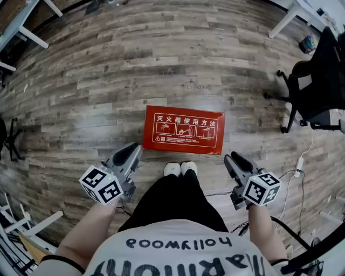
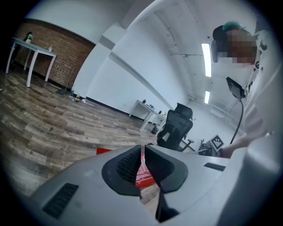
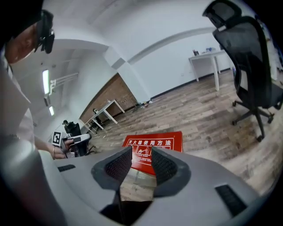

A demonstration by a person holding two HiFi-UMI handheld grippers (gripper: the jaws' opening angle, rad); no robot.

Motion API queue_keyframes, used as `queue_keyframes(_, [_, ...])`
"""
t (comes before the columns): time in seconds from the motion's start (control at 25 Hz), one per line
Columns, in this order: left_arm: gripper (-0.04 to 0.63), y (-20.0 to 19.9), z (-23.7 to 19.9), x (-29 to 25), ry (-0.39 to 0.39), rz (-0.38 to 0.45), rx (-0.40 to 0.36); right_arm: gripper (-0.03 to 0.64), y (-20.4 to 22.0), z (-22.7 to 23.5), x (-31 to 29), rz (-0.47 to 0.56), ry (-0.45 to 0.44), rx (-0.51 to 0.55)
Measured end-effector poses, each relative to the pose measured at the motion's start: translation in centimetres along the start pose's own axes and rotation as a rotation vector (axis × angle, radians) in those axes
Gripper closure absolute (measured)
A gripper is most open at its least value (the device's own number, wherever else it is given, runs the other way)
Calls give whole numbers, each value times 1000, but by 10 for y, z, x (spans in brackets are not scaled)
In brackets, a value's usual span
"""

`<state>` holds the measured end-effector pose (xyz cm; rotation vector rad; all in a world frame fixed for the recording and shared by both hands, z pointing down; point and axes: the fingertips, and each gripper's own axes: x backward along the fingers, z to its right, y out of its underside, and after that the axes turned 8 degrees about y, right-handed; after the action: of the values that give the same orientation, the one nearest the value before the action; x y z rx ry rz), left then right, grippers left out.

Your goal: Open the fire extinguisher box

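Observation:
A red fire extinguisher box (image 1: 184,129) with white print on its closed lid lies flat on the wood floor in front of the person's feet. The box (image 3: 154,145) shows beyond the right jaws in the right gripper view, and a red strip of the box (image 2: 143,175) shows past the left jaws. My left gripper (image 1: 135,149) hovers near the box's left front corner, shut and empty. My right gripper (image 1: 230,158) hangs just off the box's right front corner, jaws apart with nothing between them. Neither touches the box.
A black office chair (image 1: 315,86) stands at the right. White table legs (image 1: 21,27) stand at the upper left, another table (image 1: 288,16) at the upper right. Cables (image 1: 299,161) trail on the floor at the right. The person's white shoes (image 1: 180,169) stand just behind the box.

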<state>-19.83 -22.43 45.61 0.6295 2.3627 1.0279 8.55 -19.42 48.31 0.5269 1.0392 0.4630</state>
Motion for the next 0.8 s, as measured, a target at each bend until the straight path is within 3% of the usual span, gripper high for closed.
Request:
queue_keyframes(0.16, [571, 22, -41, -8, -97, -46, 9, 480, 26, 38, -30, -80, -22, -144])
queue_keyframes(0.24, [496, 37, -60, -11, -140, -75, 39, 475, 41, 56, -41, -111, -29, -221])
queue_keyframes(0.36, [453, 64, -80, -14, -167, -116, 96, 472, 58, 74, -53, -127, -49, -328])
queue_keyframes(0.6, [443, 111, -111, -4, -221, -196, 195, 472, 73, 89, -77, -139, -94, -365])
queue_keyframes(0.8, [390, 139, -131, -9, -223, -239, 305, 468, 73, 95, -97, -159, -151, -455])
